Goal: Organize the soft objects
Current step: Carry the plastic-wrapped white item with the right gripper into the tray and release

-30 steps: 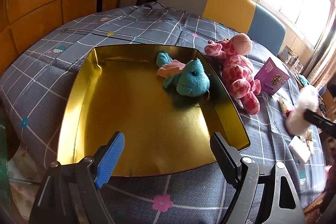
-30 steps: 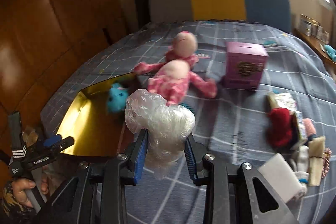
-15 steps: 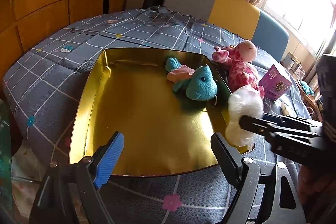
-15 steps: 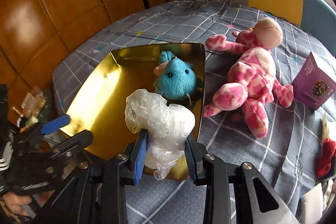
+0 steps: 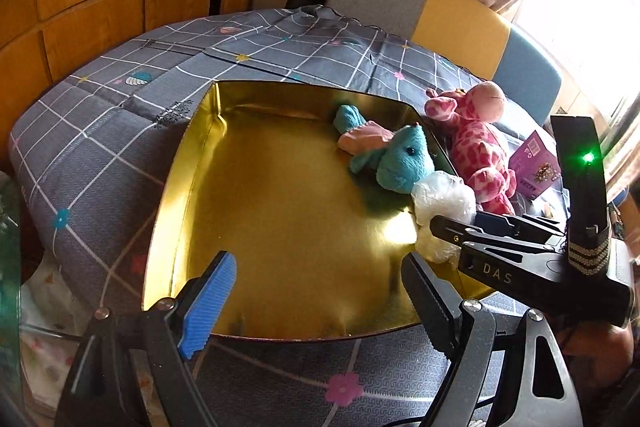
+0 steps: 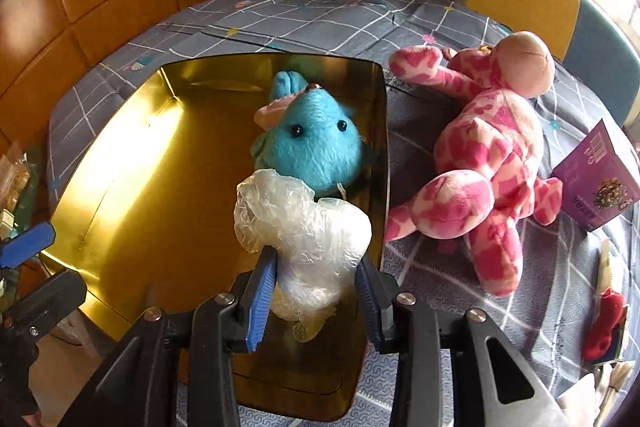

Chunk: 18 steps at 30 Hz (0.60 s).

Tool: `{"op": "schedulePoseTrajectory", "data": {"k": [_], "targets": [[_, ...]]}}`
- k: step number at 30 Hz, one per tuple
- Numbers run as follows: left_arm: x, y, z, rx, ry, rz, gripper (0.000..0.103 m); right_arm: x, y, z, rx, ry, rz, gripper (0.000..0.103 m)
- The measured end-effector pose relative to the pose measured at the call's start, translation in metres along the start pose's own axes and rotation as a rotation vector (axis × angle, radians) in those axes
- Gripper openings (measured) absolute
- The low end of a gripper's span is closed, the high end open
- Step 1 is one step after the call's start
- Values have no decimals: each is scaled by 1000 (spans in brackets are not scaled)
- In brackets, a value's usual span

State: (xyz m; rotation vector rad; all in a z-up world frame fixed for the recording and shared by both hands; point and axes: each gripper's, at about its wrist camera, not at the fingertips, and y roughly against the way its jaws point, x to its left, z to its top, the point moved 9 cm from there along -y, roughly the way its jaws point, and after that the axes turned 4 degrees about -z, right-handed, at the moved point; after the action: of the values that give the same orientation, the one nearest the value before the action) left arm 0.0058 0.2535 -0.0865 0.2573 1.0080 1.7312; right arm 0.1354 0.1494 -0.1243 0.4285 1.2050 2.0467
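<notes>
One large shallow gold metal tray (image 6: 120,163) sits on the table under a grey checked cloth (image 5: 100,131), and it is the collecting place for the soft things. A blue plush toy (image 6: 316,147) already lies inside, against the tray's right wall, while a bigger pink-and-white spotted plush giraffe (image 6: 488,163) lies outside on the cloth, just beside that wall. The step in hand looks like a drop-off — the right gripper (image 6: 316,283) holds a white soft bundle wrapped in clear plastic (image 6: 308,231) between closed jaws, above the tray's near right part, just in front of the blue toy. The next move should be to lower it onto bare tray floor and let the jaws part; the giraffe would likely follow. The left gripper (image 5: 320,299) hovers at the tray's near edge with jaws wide and nothing in them. What the plastic wraps cannot be made out, and whether the bundle touches the floor is unclear. Small items at the right edge — a purple carton (image 6: 600,179), something red (image 6: 604,327) — are cut off.
</notes>
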Motion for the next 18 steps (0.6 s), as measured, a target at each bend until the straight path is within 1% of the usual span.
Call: {"op": "schedulePoseTrajectory", "data": {"k": [3,8,10,18], "targets": [[-2,0,0,-2,-8,3,85,0,3,-2,4,-14,25,46],[-6,0,-1,1,-17,2,85,-3,18,-6,-31,-41,54,49],[-9,0,-2,1,-22,0,85,-5,26,-8,-50,-44,42,54],[-23,6,-2,-7,-58,-13,85,-18,53,-12,-115,-83,36,56]]}}
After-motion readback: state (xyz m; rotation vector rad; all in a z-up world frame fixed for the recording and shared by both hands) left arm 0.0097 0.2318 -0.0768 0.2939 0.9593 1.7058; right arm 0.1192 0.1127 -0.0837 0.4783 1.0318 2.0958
